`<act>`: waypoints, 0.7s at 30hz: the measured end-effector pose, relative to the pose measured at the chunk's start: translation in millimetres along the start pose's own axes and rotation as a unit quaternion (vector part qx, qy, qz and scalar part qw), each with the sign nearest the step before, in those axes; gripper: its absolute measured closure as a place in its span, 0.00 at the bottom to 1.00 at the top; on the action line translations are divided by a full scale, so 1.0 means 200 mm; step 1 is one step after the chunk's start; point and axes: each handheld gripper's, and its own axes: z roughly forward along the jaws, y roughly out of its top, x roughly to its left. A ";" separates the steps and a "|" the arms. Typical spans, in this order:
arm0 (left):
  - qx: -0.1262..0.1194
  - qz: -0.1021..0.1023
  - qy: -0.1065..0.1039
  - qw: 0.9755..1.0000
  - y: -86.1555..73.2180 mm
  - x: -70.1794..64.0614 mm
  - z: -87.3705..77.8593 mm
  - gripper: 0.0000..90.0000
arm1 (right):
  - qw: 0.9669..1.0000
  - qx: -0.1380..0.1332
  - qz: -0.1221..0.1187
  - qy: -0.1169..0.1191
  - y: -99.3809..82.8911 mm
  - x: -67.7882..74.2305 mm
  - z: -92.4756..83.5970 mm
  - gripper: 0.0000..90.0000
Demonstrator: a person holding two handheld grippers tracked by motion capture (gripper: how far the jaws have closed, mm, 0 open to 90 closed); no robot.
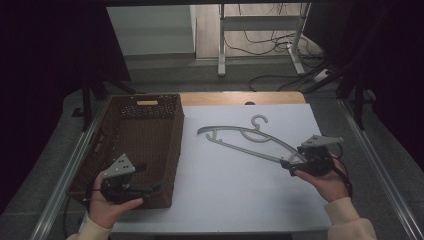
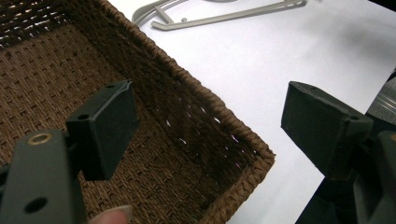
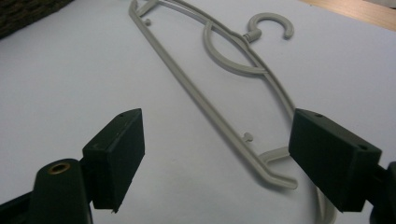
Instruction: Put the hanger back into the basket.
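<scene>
The left gripper, jaws apart, hovers over the wicker basket's near corner. The right gripper, also spread wide, straddles the grey hanger's near end.

High view overlooks the table; gripper views, close, share the hanger.
</scene>
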 end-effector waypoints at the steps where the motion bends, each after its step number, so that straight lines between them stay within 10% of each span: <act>1: 0.001 -0.001 0.000 1.000 0.00 0.00 0.00 0.20 | 1.000 0.003 0.000 0.001 0.01 -0.01 0.01 0.20; 21: 0.007 -0.004 0.003 1.000 -0.02 0.01 0.01 0.20 | 0.997 0.081 0.000 -0.016 0.17 -0.26 0.28 0.22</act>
